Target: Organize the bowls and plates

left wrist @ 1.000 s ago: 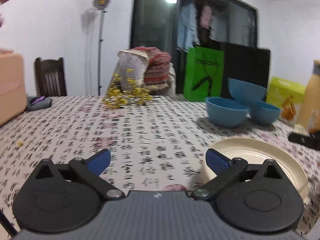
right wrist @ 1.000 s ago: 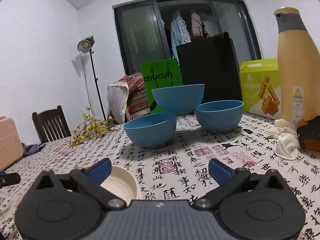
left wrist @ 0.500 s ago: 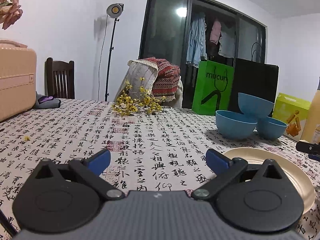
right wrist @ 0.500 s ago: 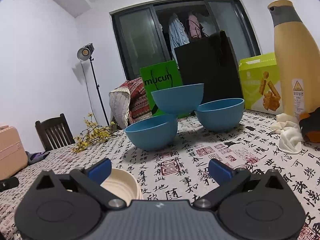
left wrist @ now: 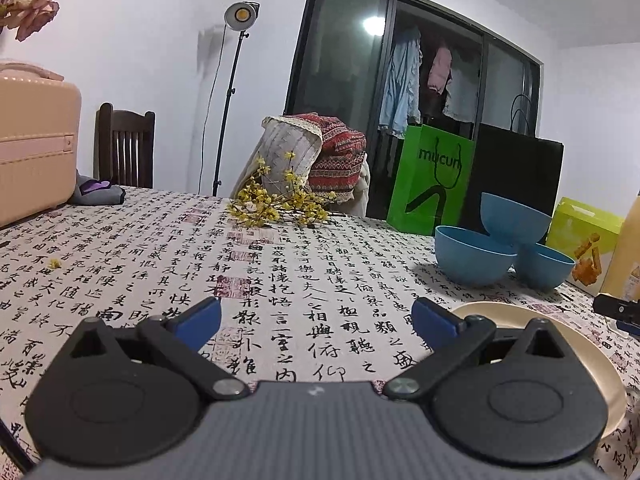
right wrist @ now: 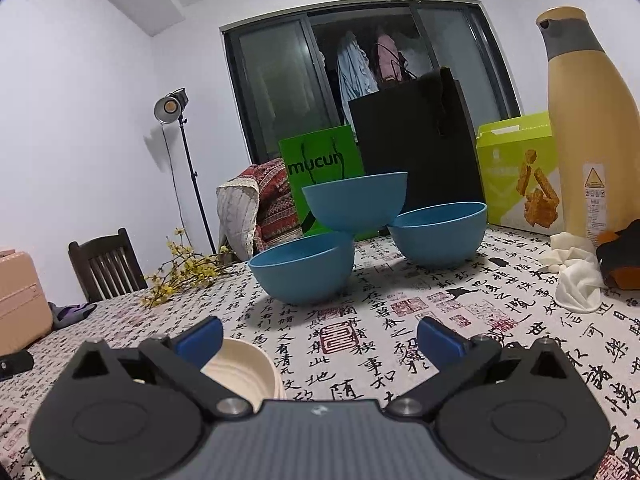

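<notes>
Three blue bowls stand on the calligraphy-print tablecloth: a near one (right wrist: 305, 273), a right one (right wrist: 439, 235), and a third (right wrist: 355, 204) perched on the rims of both. In the left wrist view the same bowls (left wrist: 472, 255) sit at the far right, with a cream plate (left wrist: 500, 315) close behind the right finger. A cream plate (right wrist: 244, 370) lies just under the left finger of my right gripper (right wrist: 319, 338), which is open and empty, well short of the bowls. My left gripper (left wrist: 316, 320) is open and empty over bare cloth.
A tall tan bottle (right wrist: 588, 120), a white crumpled cloth (right wrist: 574, 276) and a yellow-green box (right wrist: 518, 172) stand right of the bowls. Green (right wrist: 320, 168) and black (right wrist: 416, 148) bags stand behind them. Yellow flower sprigs (left wrist: 276, 204) and a peach case (left wrist: 34, 140) lie far left.
The left wrist view has steadied and tilted up, showing more of the room. The right gripper has dropped slightly lower toward the table. Both stay open; bowls and plates have not moved.
</notes>
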A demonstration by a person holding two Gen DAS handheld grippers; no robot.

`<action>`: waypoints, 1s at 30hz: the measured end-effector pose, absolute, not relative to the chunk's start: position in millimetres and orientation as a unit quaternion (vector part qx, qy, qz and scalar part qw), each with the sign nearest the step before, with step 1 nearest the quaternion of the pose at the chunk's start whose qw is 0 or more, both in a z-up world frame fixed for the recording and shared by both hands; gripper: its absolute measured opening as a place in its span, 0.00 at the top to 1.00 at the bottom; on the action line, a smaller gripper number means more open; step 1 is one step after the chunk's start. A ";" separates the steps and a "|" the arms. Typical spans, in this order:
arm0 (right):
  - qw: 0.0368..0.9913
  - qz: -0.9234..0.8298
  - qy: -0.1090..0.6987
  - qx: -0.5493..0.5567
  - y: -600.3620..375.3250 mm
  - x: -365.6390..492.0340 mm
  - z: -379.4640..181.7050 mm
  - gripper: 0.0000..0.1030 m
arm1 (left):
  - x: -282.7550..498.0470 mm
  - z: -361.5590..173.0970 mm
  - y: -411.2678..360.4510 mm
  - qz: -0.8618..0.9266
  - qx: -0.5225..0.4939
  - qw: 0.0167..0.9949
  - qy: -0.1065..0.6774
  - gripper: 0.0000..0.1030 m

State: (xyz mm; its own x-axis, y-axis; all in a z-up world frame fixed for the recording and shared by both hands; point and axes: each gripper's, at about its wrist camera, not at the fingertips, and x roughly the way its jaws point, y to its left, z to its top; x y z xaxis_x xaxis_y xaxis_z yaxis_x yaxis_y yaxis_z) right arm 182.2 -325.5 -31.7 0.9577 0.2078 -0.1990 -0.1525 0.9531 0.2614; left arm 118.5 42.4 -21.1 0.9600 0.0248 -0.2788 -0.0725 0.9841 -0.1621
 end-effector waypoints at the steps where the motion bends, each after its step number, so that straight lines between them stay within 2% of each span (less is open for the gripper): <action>1: 0.982 0.091 0.111 0.123 -325.8 181.8 -31.8 0.00 | 118.3 -21.1 42.3 0.025 -0.086 0.986 0.139 0.00; 30: 0.989 0.074 0.086 0.100 -317.2 171.3 -30.8 0.00 | 117.4 -20.5 43.7 0.028 -0.089 0.986 0.140 0.00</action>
State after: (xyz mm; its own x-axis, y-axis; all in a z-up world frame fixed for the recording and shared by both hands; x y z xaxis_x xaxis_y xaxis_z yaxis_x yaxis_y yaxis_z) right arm 171.3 -317.2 -30.8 0.9745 0.1628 -0.1544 -0.1284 0.9690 0.2113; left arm 117.4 43.7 -20.5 0.9591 0.0293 -0.2816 -0.0792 0.9827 -0.1673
